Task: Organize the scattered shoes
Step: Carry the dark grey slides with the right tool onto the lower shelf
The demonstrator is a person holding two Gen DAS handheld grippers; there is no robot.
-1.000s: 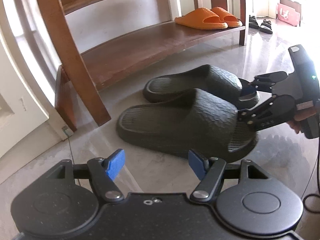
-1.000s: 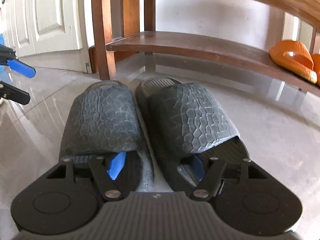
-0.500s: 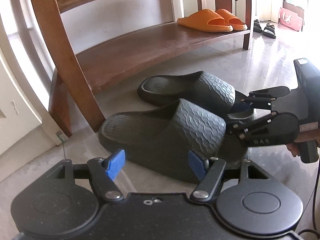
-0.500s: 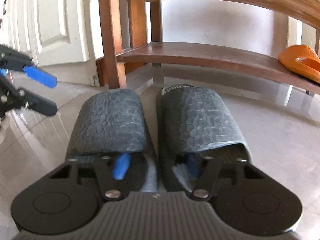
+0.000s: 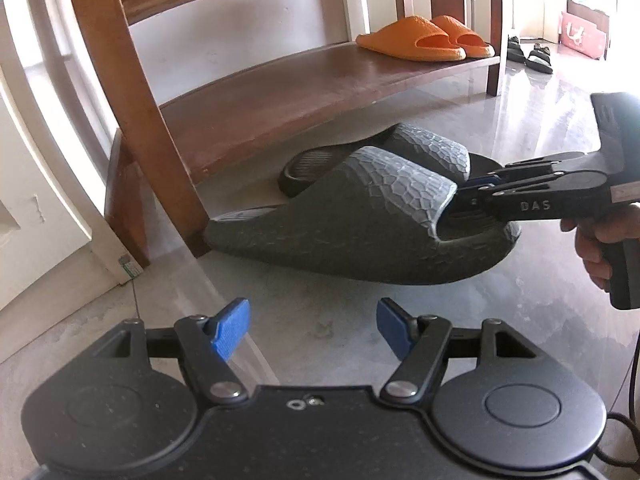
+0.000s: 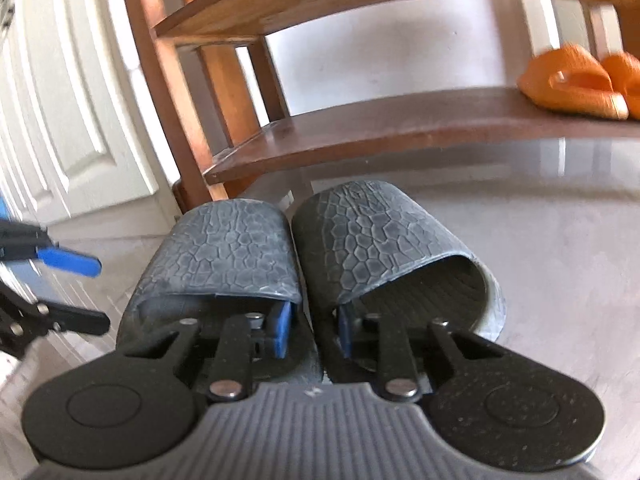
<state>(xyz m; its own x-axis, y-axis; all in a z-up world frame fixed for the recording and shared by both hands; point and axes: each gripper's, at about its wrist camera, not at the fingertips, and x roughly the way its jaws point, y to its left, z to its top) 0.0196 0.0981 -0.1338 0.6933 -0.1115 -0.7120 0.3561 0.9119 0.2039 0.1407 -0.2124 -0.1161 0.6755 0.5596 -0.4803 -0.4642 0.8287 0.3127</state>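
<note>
Two dark grey textured slippers [image 6: 224, 256] [image 6: 376, 236] lie side by side, heels toward my right gripper [image 6: 310, 332]. One finger reaches into each slipper, and the jaws are pinched on the two inner walls between them. In the left wrist view the pair [image 5: 360, 220] is tilted, heels raised off the grey floor, with the right gripper [image 5: 480, 192] at the heels. My left gripper [image 5: 312, 328] is open and empty, low over the floor in front of the slippers. The wooden shoe rack's bottom shelf [image 5: 280, 92] lies just beyond them.
An orange slipper pair [image 5: 424, 38] sits at the right end of the bottom shelf. A rack leg [image 5: 132, 92] stands close to the slipper toes. Black sandals [image 5: 528, 54] and a pink box [image 5: 584, 36] lie far right. A white door [image 6: 60, 100] is at left.
The right gripper has closed on the inner walls of the two slippers, drawn them together and lifted their heels. The pair has shifted toward the rack. The left gripper stays open.
</note>
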